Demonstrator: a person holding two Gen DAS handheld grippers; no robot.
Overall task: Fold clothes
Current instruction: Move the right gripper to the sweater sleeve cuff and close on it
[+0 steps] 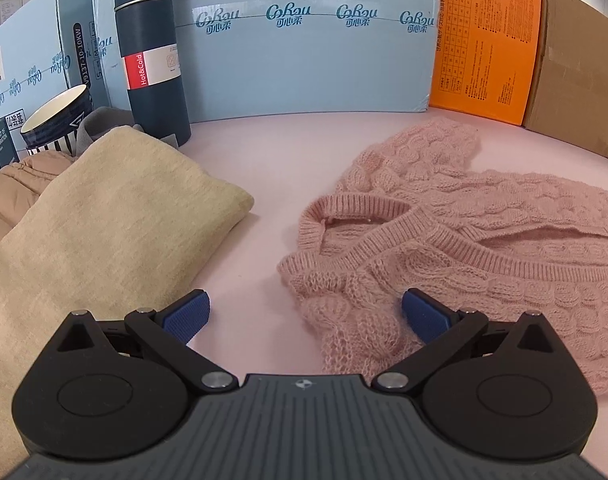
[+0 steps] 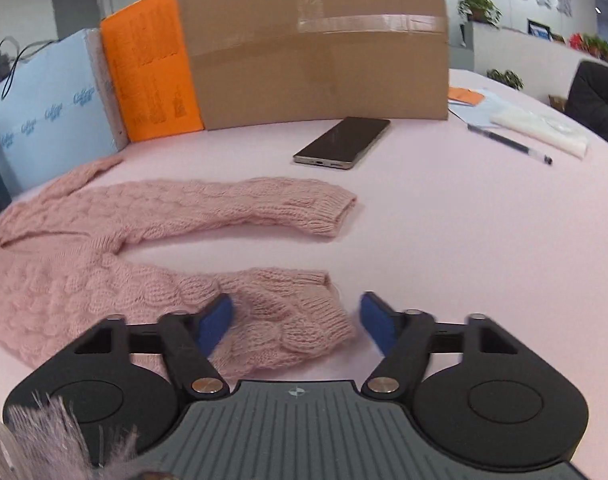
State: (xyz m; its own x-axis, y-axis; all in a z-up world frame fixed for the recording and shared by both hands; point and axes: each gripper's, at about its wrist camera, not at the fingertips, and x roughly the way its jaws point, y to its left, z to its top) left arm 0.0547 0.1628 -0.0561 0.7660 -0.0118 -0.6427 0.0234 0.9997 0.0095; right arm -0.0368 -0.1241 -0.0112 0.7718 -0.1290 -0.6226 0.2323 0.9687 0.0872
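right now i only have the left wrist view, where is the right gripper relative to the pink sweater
observer: The right gripper is at the nearer sleeve's cuff of the pink sweater, jaws open on either side of it.
operator: anything past the sleeves i cant see
observer: A phone lies flat on the table beyond the farther sleeve.
operator: anything else out there
observer: A pen lies further right.
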